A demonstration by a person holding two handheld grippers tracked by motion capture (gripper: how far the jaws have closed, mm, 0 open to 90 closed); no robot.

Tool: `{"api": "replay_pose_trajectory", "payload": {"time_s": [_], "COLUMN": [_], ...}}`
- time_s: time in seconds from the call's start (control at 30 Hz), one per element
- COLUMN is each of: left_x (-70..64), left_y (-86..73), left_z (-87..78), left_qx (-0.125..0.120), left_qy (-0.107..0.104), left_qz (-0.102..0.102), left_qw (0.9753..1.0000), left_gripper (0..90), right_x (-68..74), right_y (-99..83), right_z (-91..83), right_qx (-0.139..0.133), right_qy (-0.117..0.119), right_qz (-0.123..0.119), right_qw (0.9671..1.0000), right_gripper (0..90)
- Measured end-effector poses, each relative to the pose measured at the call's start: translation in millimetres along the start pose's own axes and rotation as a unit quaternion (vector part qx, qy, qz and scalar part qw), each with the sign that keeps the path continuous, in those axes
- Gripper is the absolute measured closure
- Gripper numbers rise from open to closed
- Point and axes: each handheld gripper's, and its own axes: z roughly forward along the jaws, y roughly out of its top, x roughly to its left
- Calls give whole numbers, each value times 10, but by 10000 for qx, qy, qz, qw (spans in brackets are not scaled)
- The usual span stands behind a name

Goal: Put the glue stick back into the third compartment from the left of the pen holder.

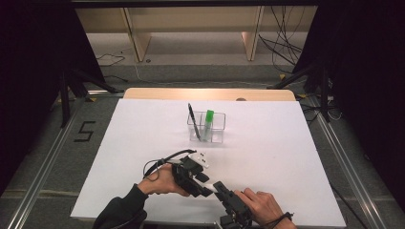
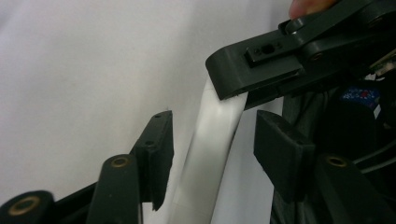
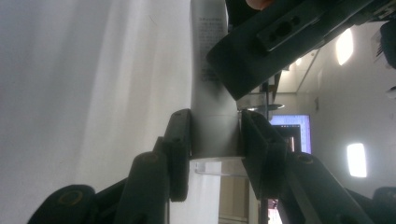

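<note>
Right gripper (image 3: 215,135) was clamped on white marker (image 2: 210,140) end, held low over desk (image 1: 143,143) front; left gripper (image 2: 212,140) jaws stood apart around it. Risk: off-centre left closure could twist marker loose

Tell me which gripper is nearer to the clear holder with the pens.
Left. The left gripper sits nearer the clear holder, just ahead of the right gripper, which lies closer to the table's near edge; both meet on a white marker.
</note>
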Motion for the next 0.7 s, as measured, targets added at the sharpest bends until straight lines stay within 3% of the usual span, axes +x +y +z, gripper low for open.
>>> {"api": "replay_pose_trajectory", "payload": {"time_s": [0.7], "left_x": [0], "left_y": [51], "left_z": [95], "left_qx": [383], "left_qy": [-455], "left_qz": [193], "left_qw": [9980], "left_gripper": [658], "right_x": [20], "right_y": [28], "right_z": [-26], "right_qx": [-203], "right_qy": [-7], "right_qz": [-118], "right_qw": [9997], "right_gripper": [655]}}
